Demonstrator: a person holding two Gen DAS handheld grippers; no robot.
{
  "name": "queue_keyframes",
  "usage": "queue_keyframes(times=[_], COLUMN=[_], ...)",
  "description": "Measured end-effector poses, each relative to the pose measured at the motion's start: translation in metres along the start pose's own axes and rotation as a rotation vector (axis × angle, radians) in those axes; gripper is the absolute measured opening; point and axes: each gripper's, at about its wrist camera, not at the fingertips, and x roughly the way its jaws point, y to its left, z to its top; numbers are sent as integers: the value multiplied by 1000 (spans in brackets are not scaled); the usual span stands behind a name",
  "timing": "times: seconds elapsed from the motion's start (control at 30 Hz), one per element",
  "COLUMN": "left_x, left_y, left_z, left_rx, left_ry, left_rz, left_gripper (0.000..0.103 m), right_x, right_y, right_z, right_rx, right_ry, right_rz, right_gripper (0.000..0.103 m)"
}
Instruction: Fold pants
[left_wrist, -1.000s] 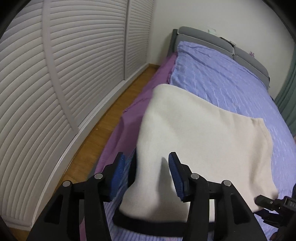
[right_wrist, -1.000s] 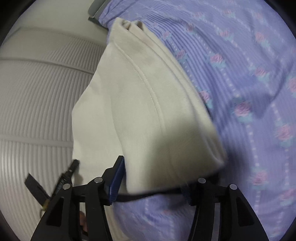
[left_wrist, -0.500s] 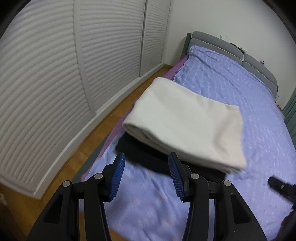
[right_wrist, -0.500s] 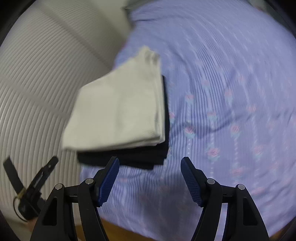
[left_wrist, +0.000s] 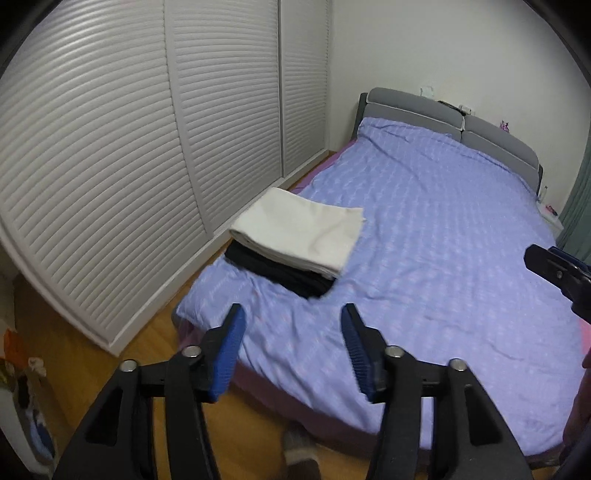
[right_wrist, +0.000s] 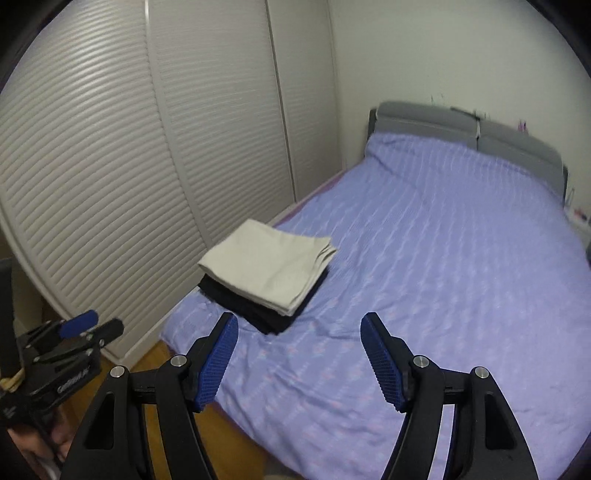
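Observation:
Folded cream pants (left_wrist: 299, 230) lie on top of a folded black garment (left_wrist: 284, 271) near the left foot corner of the bed; the same cream pants (right_wrist: 266, 264) and black garment (right_wrist: 258, 308) show in the right wrist view. My left gripper (left_wrist: 293, 332) is open and empty, held back from the bed's foot edge, well short of the stack. My right gripper (right_wrist: 299, 341) is open and empty, also back from the stack. The left gripper (right_wrist: 79, 328) shows at the lower left of the right wrist view.
The bed has a lilac patterned cover (left_wrist: 443, 240) and a grey headboard (left_wrist: 443, 118). White louvred wardrobe doors (left_wrist: 129, 147) run along the left, with a strip of wooden floor (left_wrist: 147, 343) between them and the bed. A green curtain (left_wrist: 580, 206) hangs at the far right.
Both grippers have let go of the cream pants and pulled back and up from the bed. The cream pants now rest folded on the black garment.

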Motion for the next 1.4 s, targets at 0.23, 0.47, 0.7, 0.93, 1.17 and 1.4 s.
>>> queue_keyframes(times=[0.23,0.47,0.7,0.93,1.17,1.4], left_x=[-104,-168,-191,-195,-201,-200], left_y=[-59,-112,-147,-187,-197,-196], left_z=[-31,-36,-28,-24,-27,-30], left_rx=[3,108,154,303,345,345], left_ry=[-13,-49,-84,-99,-109,-106], left_rz=[-14,-66,-190,-295,-335,-351], left_gripper=[68,83,85,85,85,85], right_x=[-137,-233,-297,-338,-348,-351], right_y=[-40,-83,-115,-124,-127,-132], right_z=[-23,-43,-67,-82,-86,-89], right_rx=[-18,29,143,204,257,291], right_ry=[-22,-89,-102,-125,-131,-122], right_rz=[12,-90,-259,-430,-526,-551], right_gripper=[70,80,80,84,86,86])
